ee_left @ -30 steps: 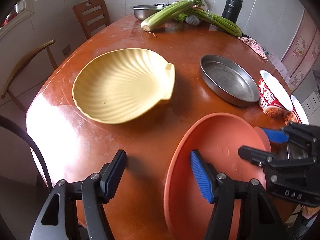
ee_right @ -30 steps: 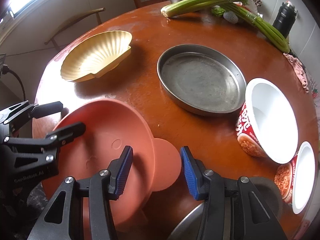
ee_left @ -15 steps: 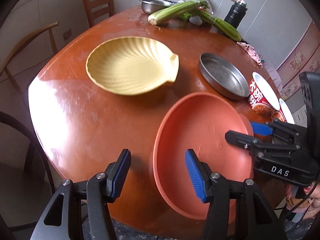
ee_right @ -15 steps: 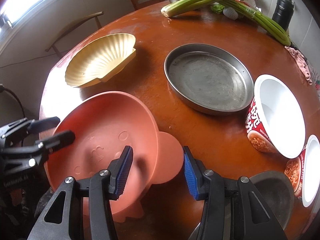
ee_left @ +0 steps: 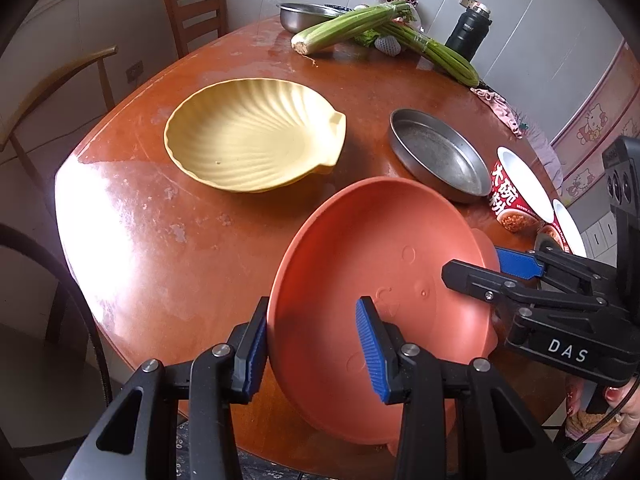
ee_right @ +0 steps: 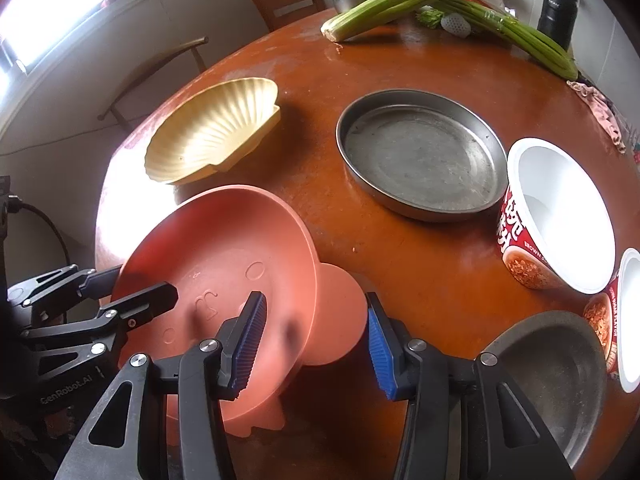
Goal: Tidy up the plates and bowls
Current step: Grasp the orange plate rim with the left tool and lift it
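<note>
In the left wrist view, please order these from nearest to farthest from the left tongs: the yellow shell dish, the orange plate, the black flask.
1. orange plate: its rim lies between the closing left tongs.
2. yellow shell dish: mid-table, up and left.
3. black flask: far edge of the table, right, near the wall.

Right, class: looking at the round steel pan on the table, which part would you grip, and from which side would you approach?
Probably grip the steel pan by its low upright wall at the near-left rim, coming from above, one jaw inside, one outside. The noodle cup crowds its right side.
</note>
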A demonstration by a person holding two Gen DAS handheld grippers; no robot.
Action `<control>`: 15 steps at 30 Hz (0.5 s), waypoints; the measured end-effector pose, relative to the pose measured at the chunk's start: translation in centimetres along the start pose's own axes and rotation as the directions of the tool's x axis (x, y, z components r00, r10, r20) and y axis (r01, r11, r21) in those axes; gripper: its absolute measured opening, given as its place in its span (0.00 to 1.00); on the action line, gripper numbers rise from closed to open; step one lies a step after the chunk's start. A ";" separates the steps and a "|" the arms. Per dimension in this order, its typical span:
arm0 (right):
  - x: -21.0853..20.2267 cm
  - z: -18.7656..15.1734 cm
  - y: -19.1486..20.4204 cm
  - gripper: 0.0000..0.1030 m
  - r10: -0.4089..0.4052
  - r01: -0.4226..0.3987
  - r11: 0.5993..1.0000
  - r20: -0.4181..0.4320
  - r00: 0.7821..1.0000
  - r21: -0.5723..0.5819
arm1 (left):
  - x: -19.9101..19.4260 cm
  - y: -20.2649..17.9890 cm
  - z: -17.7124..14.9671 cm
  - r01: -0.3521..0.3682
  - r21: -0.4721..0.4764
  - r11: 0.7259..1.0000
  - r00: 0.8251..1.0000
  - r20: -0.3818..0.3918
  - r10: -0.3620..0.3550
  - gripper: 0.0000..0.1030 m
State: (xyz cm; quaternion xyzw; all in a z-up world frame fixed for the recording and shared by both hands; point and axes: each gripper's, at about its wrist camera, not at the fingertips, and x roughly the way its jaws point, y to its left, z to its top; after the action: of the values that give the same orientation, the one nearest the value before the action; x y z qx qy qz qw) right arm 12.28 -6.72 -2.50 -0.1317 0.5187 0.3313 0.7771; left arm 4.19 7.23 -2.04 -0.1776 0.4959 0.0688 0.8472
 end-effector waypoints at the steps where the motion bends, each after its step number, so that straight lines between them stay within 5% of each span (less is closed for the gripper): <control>1: -0.3 0.1 0.1 0.49 0.001 -0.001 1.000 0.007 1.000 -0.001 | -0.2 0.1 0.1 0.003 -0.005 1.000 1.000 0.008 -0.003 0.41; 15: -2.2 3.5 2.2 0.49 0.009 -0.008 1.000 0.081 0.997 -0.011 | -2.2 2.4 2.7 0.013 -0.037 0.999 0.998 0.065 -0.011 0.41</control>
State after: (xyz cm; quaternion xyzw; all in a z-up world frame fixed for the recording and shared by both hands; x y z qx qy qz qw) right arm 12.83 -3.98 1.25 -0.1201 0.4856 0.3424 0.7953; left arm 4.56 10.62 0.52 -0.1940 0.4658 0.0786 0.8598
